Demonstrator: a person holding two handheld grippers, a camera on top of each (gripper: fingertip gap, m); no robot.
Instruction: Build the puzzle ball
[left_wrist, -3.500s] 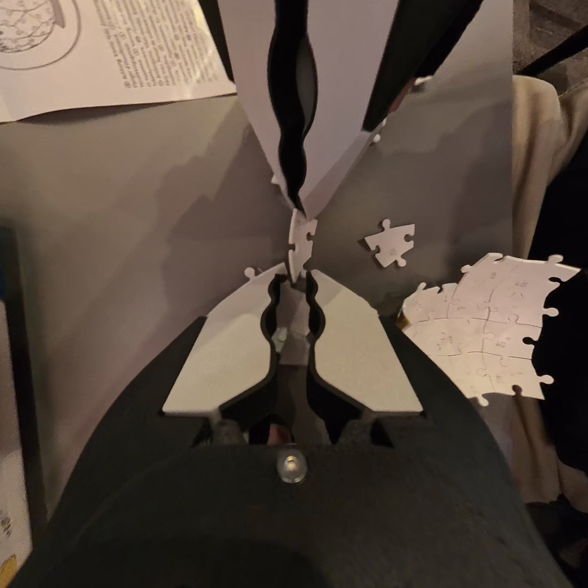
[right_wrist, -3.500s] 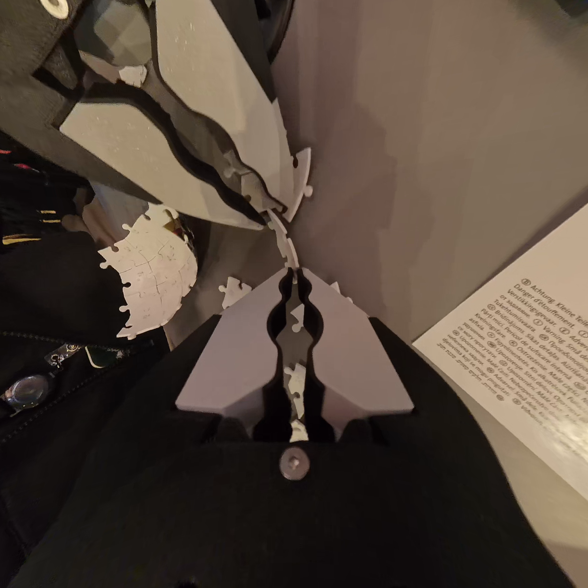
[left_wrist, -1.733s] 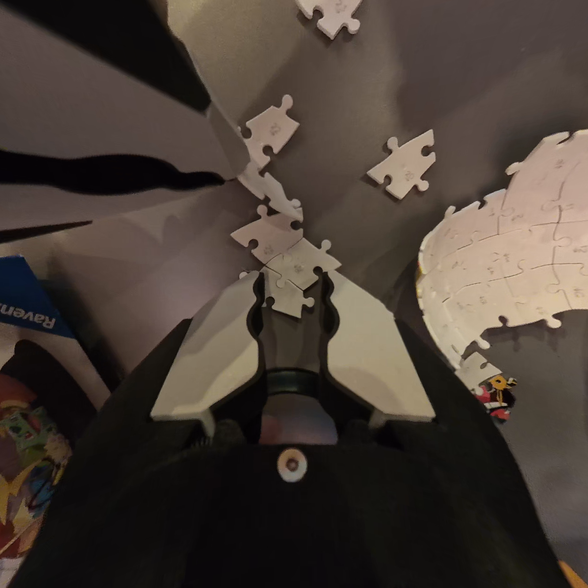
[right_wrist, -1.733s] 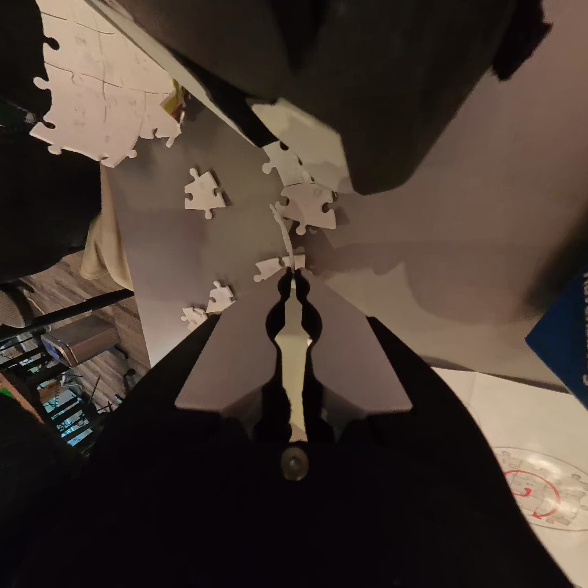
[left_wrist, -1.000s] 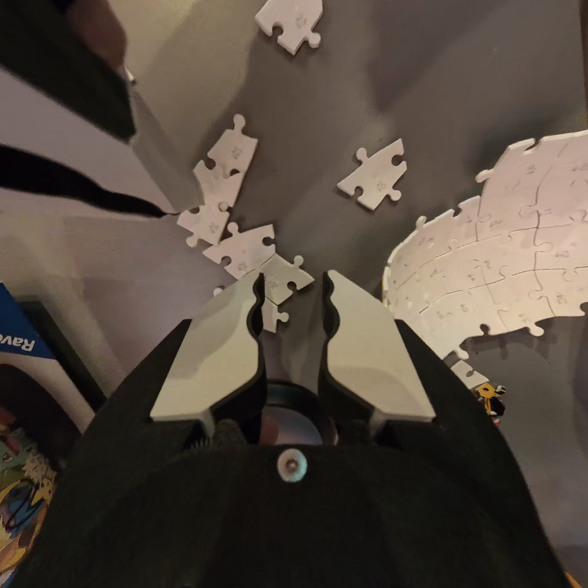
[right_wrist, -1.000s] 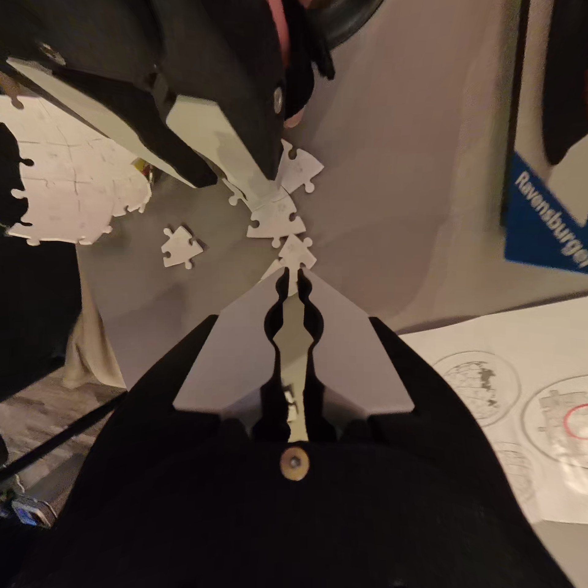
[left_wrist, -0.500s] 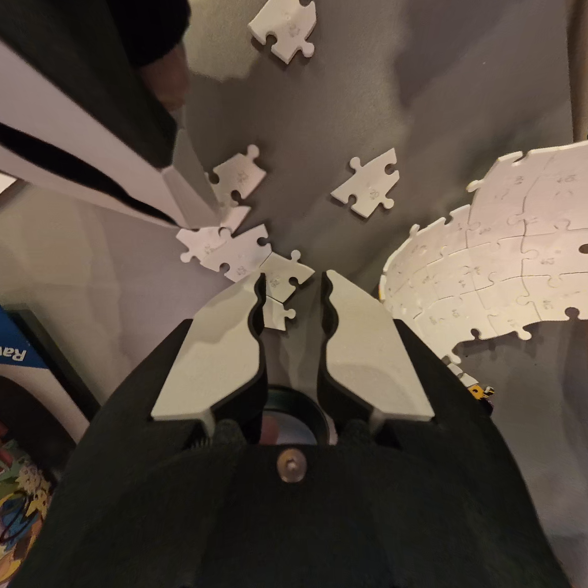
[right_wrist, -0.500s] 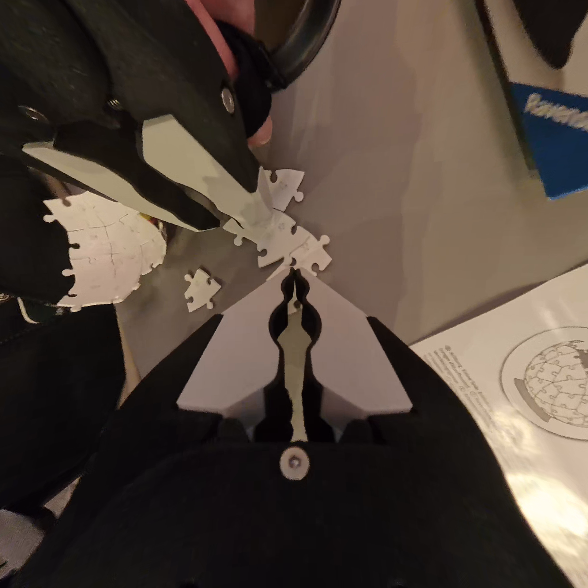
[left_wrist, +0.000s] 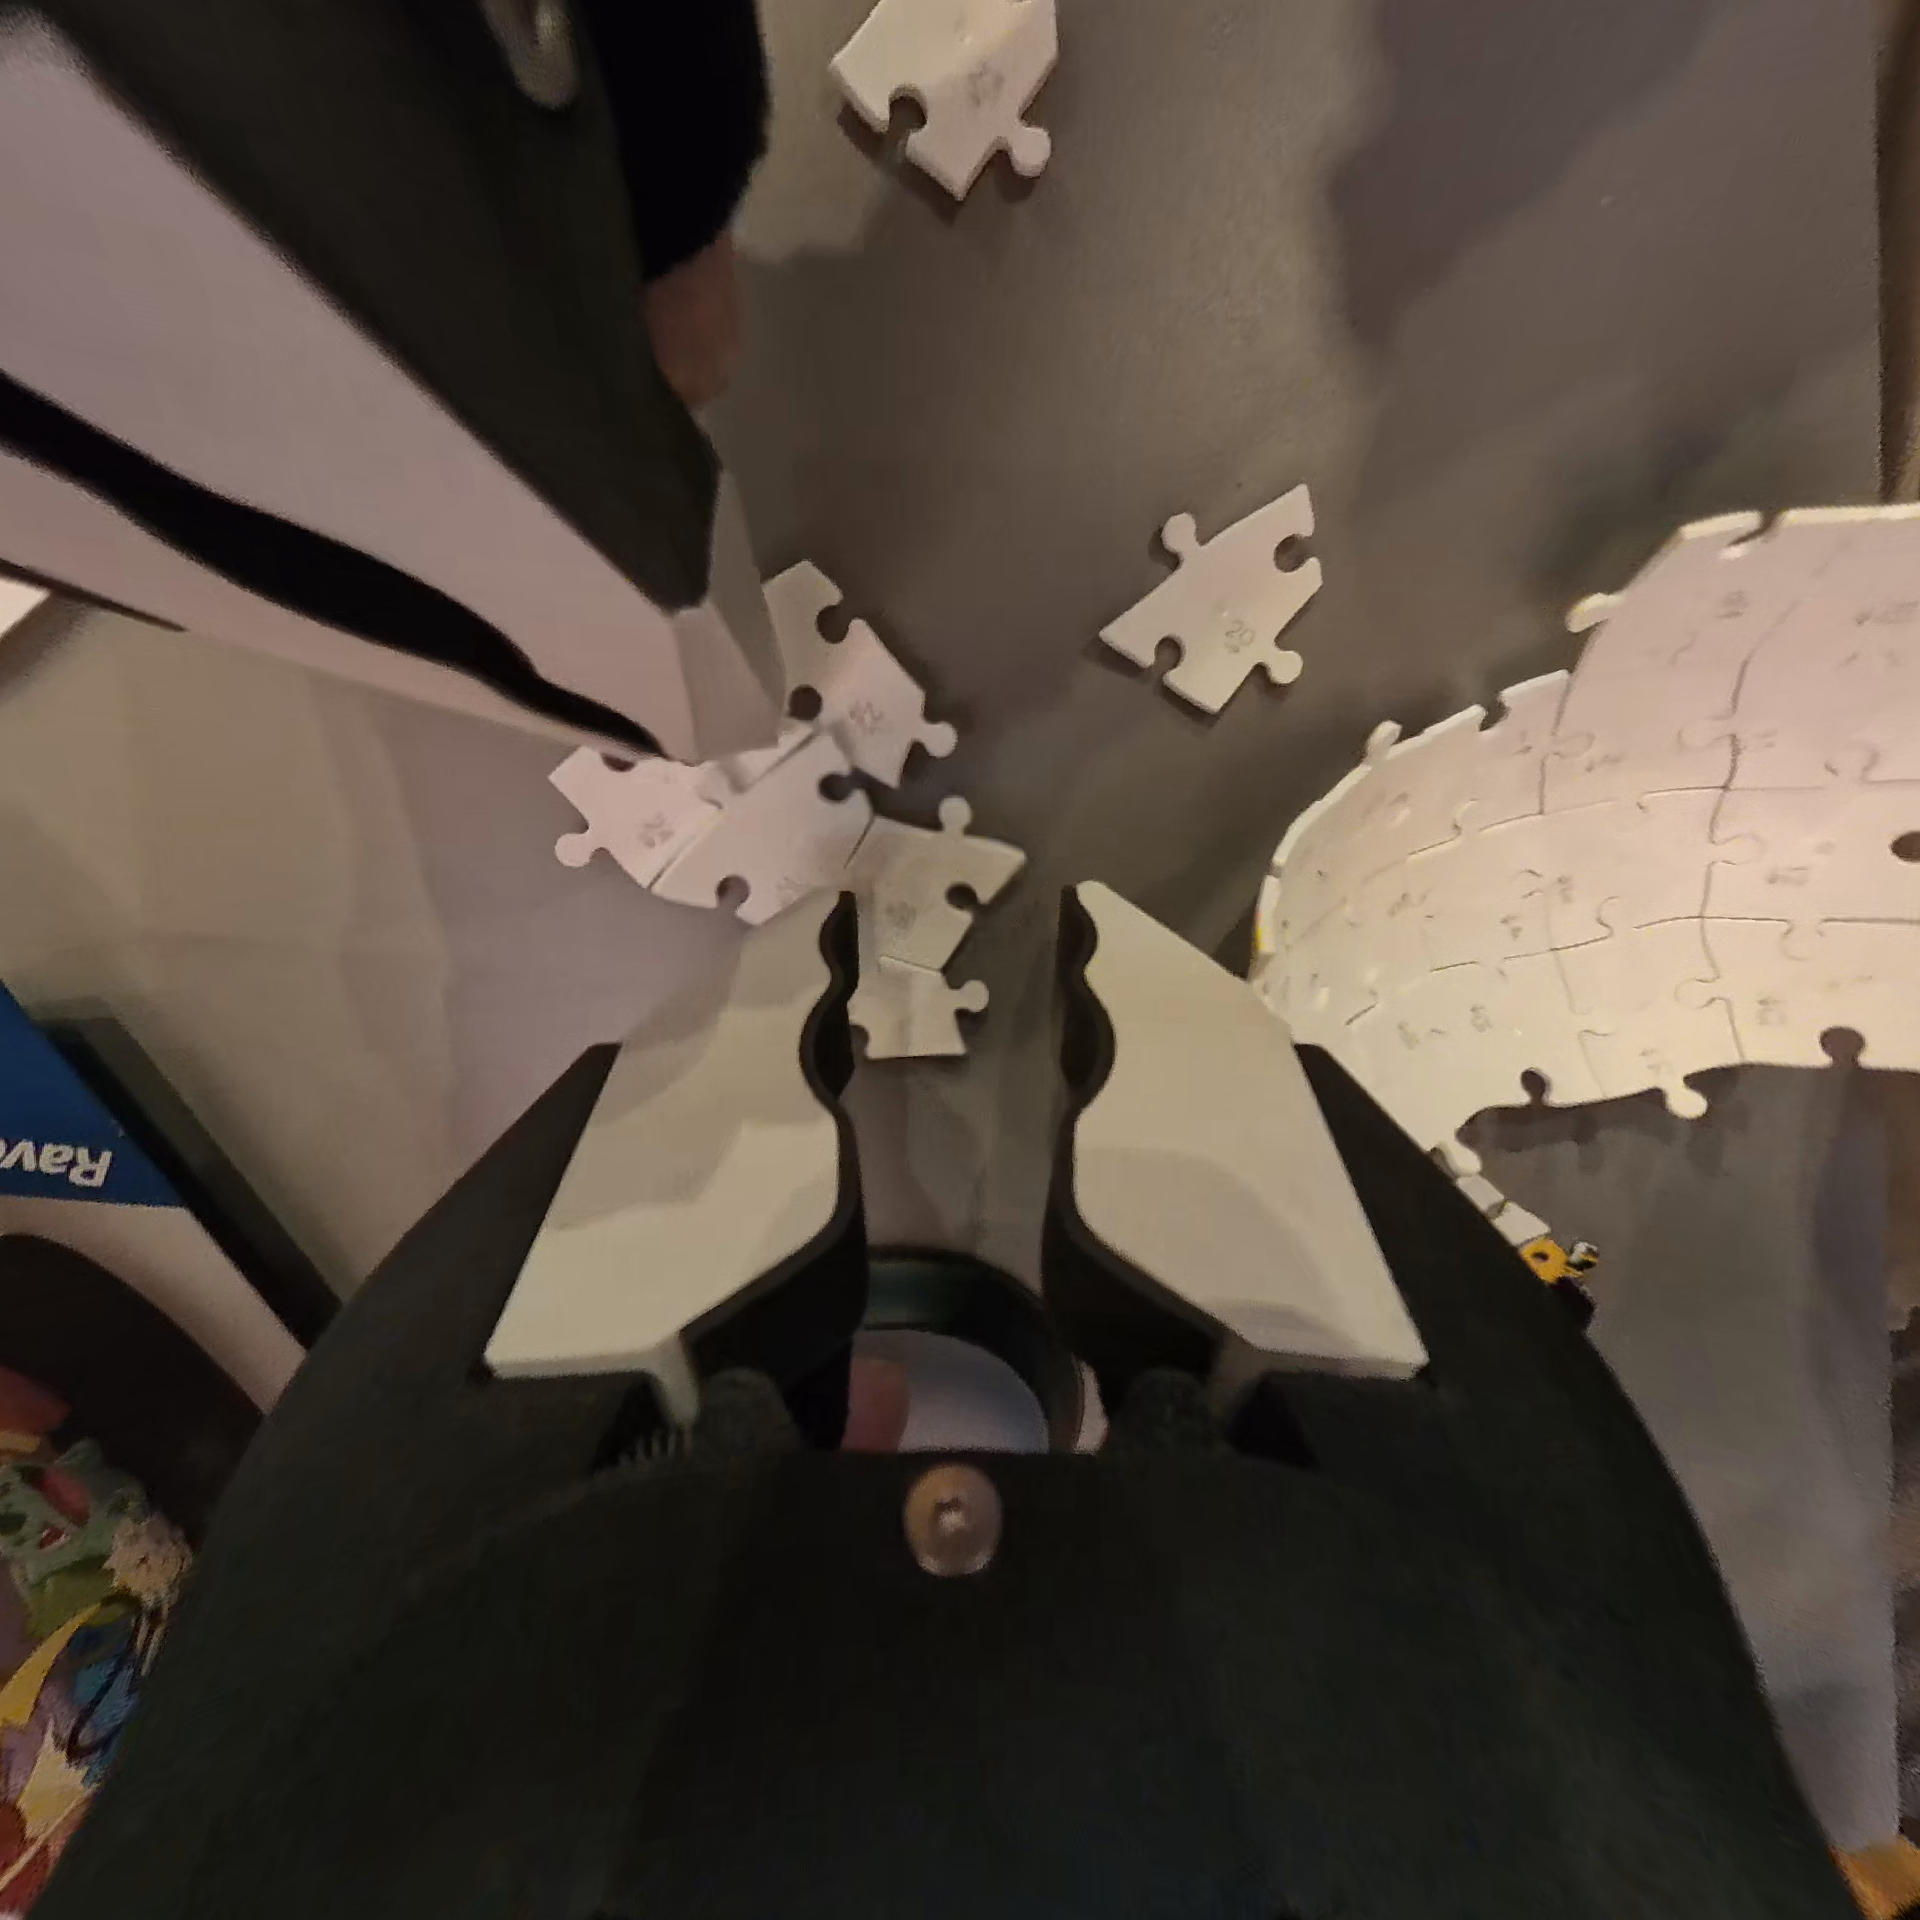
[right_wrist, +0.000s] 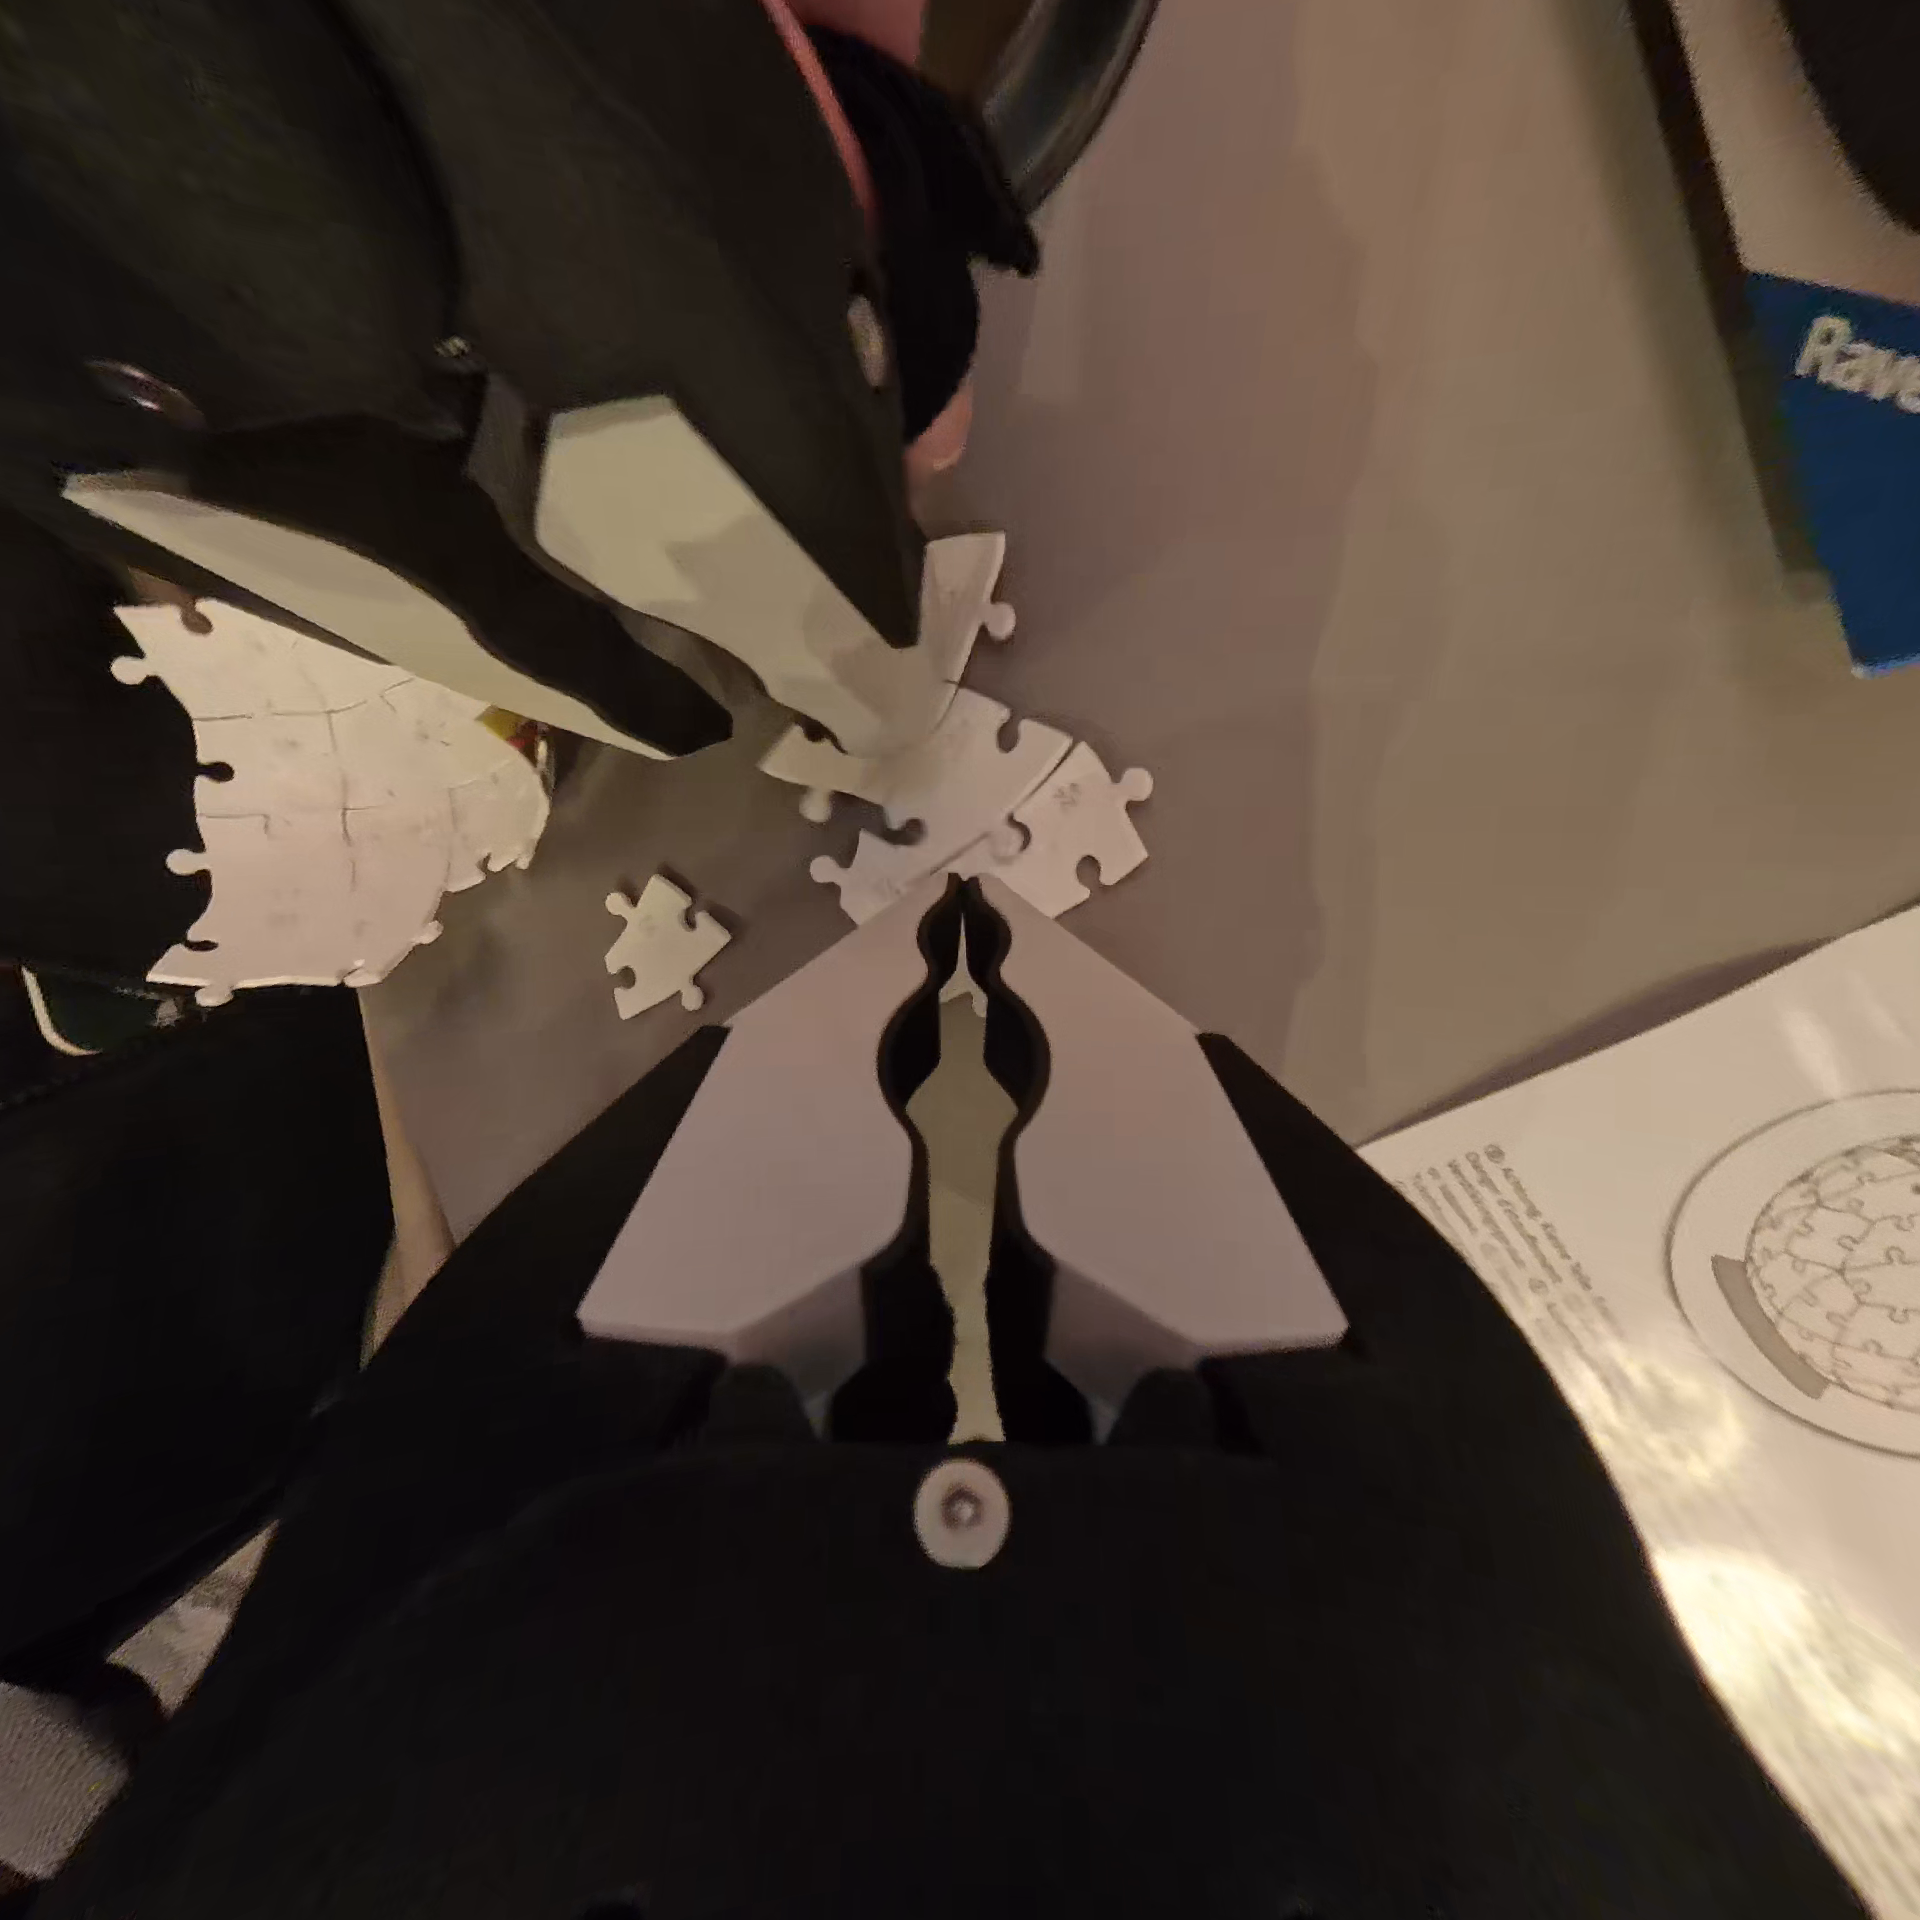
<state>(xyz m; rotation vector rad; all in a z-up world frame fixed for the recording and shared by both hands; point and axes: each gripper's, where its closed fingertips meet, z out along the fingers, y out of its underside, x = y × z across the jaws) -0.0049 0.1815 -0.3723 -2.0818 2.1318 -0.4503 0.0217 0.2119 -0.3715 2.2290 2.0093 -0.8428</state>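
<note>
A short strip of joined white puzzle pieces (left_wrist: 769, 842) lies curled on the grey table (left_wrist: 1039, 416); it also shows in the right wrist view (right_wrist: 1081, 831). My left gripper (left_wrist: 956, 904) is open, with the strip's near pieces between and just ahead of its fingers. In the right wrist view it (right_wrist: 800, 738) comes in from the upper left, one fingertip (right_wrist: 883, 717) on the strip. My right gripper (right_wrist: 961, 883) is shut at the strip's other end, a bit of a piece showing between its fingers. In the left wrist view it (left_wrist: 665, 743) enters from the left.
A curved, partly built ball shell (left_wrist: 1662, 883) stands to the right, also seen in the right wrist view (right_wrist: 332, 800). Two loose pieces (left_wrist: 1216, 613) (left_wrist: 956, 94) lie beyond. The puzzle box (left_wrist: 73, 1195) (right_wrist: 1849, 416) and a printed instruction sheet (right_wrist: 1662, 1299) lie at the sides. My right fingertips sit around 4 cm from my left ones.
Earlier both grippers held the pieces together in the air. Now the strip lies on the table and the left gripper is open. The right gripper has pushed its end inward, curling the strip.
</note>
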